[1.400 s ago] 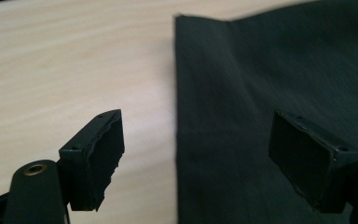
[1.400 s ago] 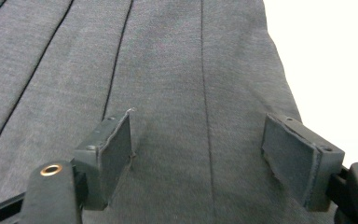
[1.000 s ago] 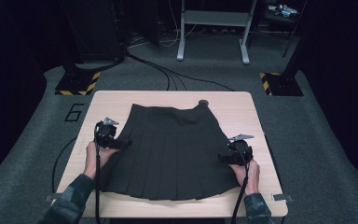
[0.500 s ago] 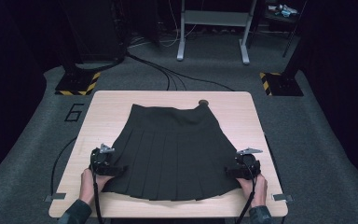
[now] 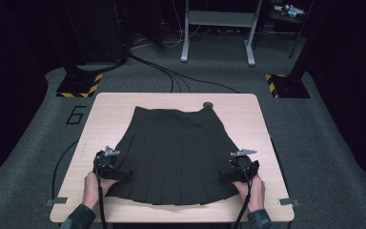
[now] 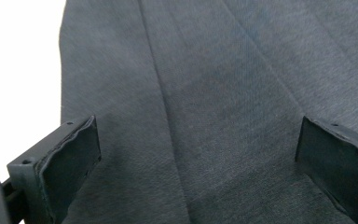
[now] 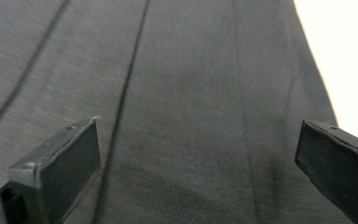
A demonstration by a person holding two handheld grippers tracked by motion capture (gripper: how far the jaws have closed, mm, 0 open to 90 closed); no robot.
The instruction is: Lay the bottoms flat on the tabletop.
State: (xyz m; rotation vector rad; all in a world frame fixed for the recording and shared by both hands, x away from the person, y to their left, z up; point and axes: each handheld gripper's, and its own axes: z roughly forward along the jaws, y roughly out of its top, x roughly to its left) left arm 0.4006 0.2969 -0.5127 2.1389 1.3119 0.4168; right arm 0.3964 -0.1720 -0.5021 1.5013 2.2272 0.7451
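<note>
A black pleated skirt (image 5: 176, 152) lies spread flat on a light wooden table (image 5: 109, 107), waistband far, hem near. My left gripper (image 5: 124, 175) rests at the skirt's near left corner and points inward. In the left gripper view its jaws (image 6: 198, 158) stand wide over the dark cloth (image 6: 214, 93), pads off it. My right gripper (image 5: 225, 176) mirrors it at the near right corner. Its jaws (image 7: 198, 158) also stand wide above the fabric (image 7: 191, 93) without pinching it. Both pairs of jaws have just been opening.
A small dark round thing (image 5: 208, 104) sits by the waistband at the table's far edge. Two stands with hazard-striped bases (image 5: 78, 86) (image 5: 286, 85) flank the table on the grey carpet. Cables and a metal frame (image 5: 217, 28) lie beyond.
Both hands have slid back along the skirt's sides toward the near edge, from about mid-length to the hem corners. The skirt lies as before.
</note>
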